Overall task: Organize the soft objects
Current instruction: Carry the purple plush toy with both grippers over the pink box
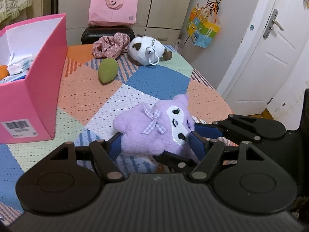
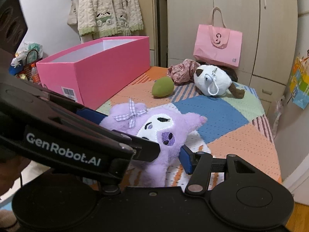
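A purple plush doll [image 1: 152, 127] with a checked bow and a white face is held between both grippers just above the patchwork blanket [image 1: 154, 81]. My left gripper [image 1: 156, 144] is shut on its body, blue pads pressing in from both sides. My right gripper [image 2: 166, 154] is shut on the doll's lower part [image 2: 162, 135]; one of its fingers is hidden behind the left gripper's arm [image 2: 63, 147]. In the left wrist view a right gripper finger [image 1: 208, 130] touches the doll's face from the right.
An open pink box [image 1: 44, 77] [image 2: 96, 73] with a few items inside stands at the left. Farther back lie a green soft toy [image 1: 108, 70], a floral fabric piece [image 1: 110, 45] and a white plush [image 1: 146, 52] with a key clip. A pink bag [image 1: 114, 7] and white door [image 1: 260, 58] are beyond.
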Demonstrator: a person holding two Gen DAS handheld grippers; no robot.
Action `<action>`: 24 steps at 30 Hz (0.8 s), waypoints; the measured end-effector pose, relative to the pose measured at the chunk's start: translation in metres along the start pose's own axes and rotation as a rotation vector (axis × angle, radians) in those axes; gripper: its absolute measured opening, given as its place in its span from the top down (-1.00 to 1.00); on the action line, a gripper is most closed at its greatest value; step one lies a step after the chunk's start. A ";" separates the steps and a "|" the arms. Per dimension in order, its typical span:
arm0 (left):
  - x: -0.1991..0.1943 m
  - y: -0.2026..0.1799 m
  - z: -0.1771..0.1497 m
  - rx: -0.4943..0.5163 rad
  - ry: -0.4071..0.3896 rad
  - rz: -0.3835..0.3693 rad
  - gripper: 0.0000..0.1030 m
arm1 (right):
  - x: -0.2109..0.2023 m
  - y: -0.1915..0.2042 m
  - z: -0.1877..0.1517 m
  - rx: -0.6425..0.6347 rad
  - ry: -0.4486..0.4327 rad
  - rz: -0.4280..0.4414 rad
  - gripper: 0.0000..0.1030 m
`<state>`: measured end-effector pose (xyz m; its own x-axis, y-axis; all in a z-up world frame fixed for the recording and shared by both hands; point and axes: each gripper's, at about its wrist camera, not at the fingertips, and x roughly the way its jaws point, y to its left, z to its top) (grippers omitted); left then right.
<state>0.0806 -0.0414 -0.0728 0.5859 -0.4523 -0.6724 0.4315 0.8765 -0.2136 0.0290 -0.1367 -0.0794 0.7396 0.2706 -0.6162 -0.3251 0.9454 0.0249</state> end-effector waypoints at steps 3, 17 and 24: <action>-0.011 0.005 -0.003 -0.005 -0.007 -0.010 -0.37 | -0.004 0.006 0.001 0.016 -0.001 0.010 -0.19; -0.093 0.052 -0.014 -0.057 0.025 0.005 -0.18 | -0.016 0.055 0.023 -0.013 0.034 0.246 -0.19; -0.128 0.067 -0.013 -0.065 -0.042 0.044 -0.13 | -0.020 0.086 0.045 -0.070 0.007 0.333 -0.19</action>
<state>0.0258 0.0773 -0.0105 0.6323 -0.4183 -0.6520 0.3601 0.9039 -0.2308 0.0134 -0.0529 -0.0295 0.5824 0.5607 -0.5886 -0.5877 0.7906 0.1715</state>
